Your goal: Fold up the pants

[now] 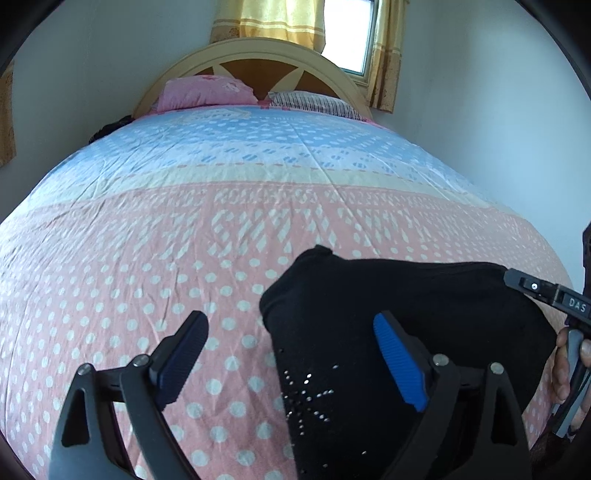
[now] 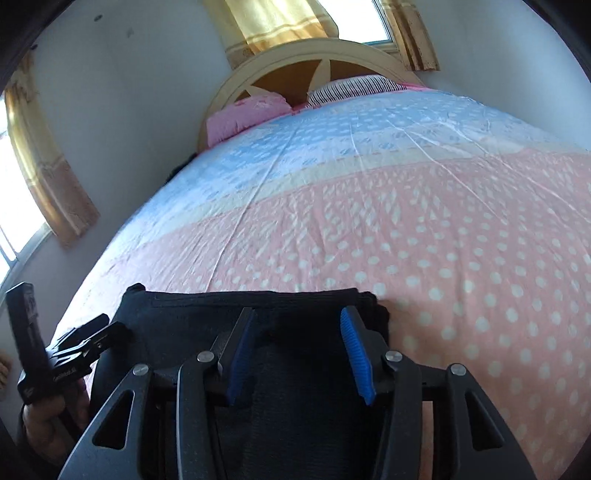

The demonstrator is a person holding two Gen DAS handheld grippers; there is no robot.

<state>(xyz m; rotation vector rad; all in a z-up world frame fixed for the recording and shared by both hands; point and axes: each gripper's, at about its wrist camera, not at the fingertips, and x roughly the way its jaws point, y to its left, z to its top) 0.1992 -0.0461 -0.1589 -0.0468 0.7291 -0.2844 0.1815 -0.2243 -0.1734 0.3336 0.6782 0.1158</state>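
Observation:
Black pants (image 1: 388,302) with small rhinestone studs lie folded into a compact bundle near the front edge of the bed. My left gripper (image 1: 291,354) hovers wide open above the bundle's left edge; its right finger is over the black cloth, its left finger over the bedspread. In the right wrist view the same pants (image 2: 177,317) lie under my right gripper (image 2: 295,354), which is open with nothing between its blue pads. The right gripper's body (image 1: 546,295) shows at the right edge of the left view, and the left gripper's body (image 2: 74,350) at the lower left of the right view.
The bed carries a pink, cream and blue dotted bedspread (image 1: 184,229). A pink pillow (image 1: 207,92) and a striped pillow (image 1: 314,101) lean at the curved wooden headboard (image 1: 266,55). Yellow curtains (image 1: 280,18) hang by a window. A hand (image 1: 565,365) holds the right gripper's handle.

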